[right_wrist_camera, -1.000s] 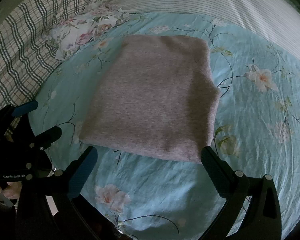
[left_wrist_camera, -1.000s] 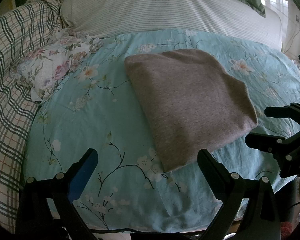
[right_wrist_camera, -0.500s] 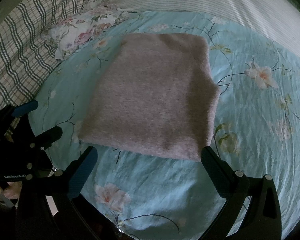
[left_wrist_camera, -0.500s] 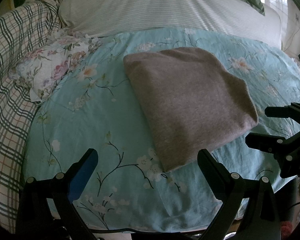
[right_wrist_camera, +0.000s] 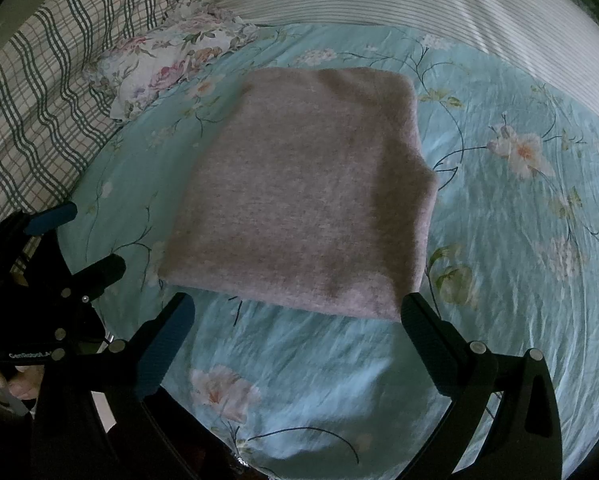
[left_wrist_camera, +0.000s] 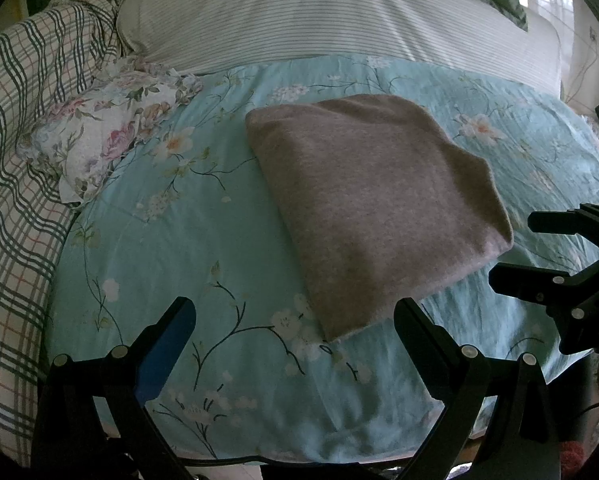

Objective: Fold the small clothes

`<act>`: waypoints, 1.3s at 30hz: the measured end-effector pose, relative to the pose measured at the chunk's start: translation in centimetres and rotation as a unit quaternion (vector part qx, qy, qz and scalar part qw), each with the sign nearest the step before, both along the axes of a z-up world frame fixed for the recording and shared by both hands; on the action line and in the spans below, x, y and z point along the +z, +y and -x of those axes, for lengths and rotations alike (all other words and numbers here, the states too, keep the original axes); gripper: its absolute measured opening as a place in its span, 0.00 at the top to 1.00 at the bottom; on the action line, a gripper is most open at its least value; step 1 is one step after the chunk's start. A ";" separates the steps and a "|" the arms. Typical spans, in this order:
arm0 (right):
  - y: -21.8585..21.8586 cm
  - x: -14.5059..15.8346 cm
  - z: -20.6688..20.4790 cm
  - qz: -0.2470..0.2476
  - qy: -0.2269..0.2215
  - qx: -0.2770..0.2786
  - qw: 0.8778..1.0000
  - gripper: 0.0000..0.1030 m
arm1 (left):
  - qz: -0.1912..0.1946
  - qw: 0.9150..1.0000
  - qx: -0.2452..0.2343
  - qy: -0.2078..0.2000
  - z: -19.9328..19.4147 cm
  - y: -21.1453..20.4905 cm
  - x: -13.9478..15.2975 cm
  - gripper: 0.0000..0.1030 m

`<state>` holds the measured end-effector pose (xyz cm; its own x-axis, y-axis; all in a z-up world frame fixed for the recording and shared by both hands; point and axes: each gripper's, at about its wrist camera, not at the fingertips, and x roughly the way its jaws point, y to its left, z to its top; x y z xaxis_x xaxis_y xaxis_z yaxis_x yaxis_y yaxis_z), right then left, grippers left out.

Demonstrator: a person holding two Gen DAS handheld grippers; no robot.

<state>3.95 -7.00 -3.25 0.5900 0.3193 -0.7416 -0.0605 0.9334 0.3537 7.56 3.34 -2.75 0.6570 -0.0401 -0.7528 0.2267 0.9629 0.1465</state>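
A folded grey-pink garment (left_wrist_camera: 375,204) lies flat as a neat rectangle on the light blue floral bedsheet (left_wrist_camera: 203,240); it also shows in the right wrist view (right_wrist_camera: 303,204). My left gripper (left_wrist_camera: 295,320) is open and empty, held just short of the garment's near left corner. My right gripper (right_wrist_camera: 299,312) is open and empty, its fingertips at the garment's near edge without gripping it. The right gripper also shows at the right of the left wrist view (left_wrist_camera: 531,248), and the left gripper at the left of the right wrist view (right_wrist_camera: 83,240).
A crumpled white floral cloth (left_wrist_camera: 103,140) lies at the sheet's far left (right_wrist_camera: 171,64). A green plaid blanket (left_wrist_camera: 15,152) lies along the left. A striped pillow (left_wrist_camera: 319,16) spans the back. The bed's near edge runs below the grippers.
The garment has not moved. Both grippers stay open; the views have shifted only slightly, with the right one drawing back a little.
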 end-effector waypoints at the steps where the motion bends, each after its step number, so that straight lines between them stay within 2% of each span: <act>1: 0.0 0.0 0.0 0.000 0.000 0.000 1.000 0.00 | 0.001 1.000 0.000 0.000 0.0 0.0 0.0 0.03; 39: -0.2 0.3 0.5 -0.002 -0.006 -0.001 1.000 0.00 | 0.003 1.000 -0.005 -0.001 0.9 -0.7 0.3 0.03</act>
